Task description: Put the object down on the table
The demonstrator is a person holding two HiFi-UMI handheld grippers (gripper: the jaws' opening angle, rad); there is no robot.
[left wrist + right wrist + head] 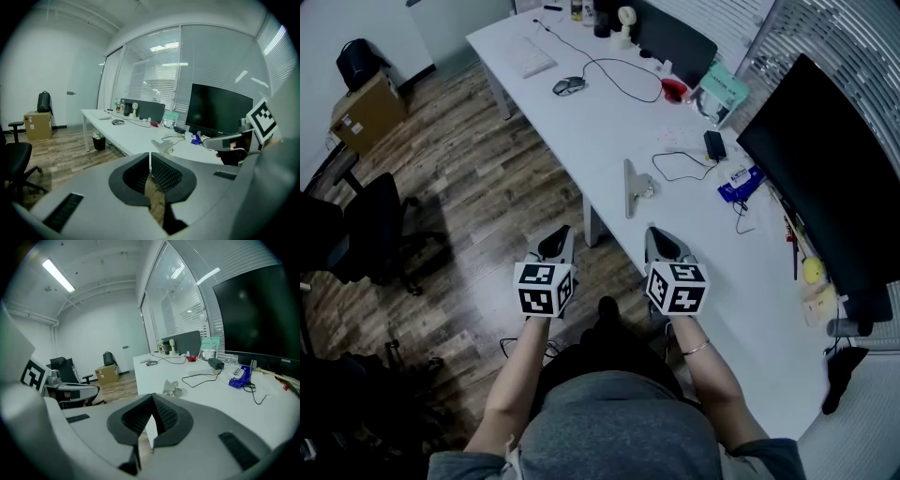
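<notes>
Resting on the white worktop (609, 131), near its front edge: one silver metal stand (634, 187), a flat plate with a small knob at its side, touched by neither gripper. Left gripper (555, 240): held over the wood floor (478, 169) just off the worktop's edge; jaws together, tips meeting, nothing between them; marker cube at its rear. Right gripper (664, 242): held level with the left, at the worktop's edge; jaws together, nothing between them; marker cube at its rear. The stand lies ahead of both grippers, between their lines of reach, apart from each. Beyond the stand: black adapter (714, 143) with a thin cable trailing toward the stand; blue packet (739, 183) to the right of the stand. Right side of the worktop: large dark monitor (825, 178); yellow ball (812, 270) near its base. Far end of the worktop: mouse (569, 86) on a long cable, keyboard (530, 58), red item (673, 89), teal box (727, 89). Floor, left side: cardboard box (366, 111) with a black bag (358, 58) on top; black chair (375, 230).
</notes>
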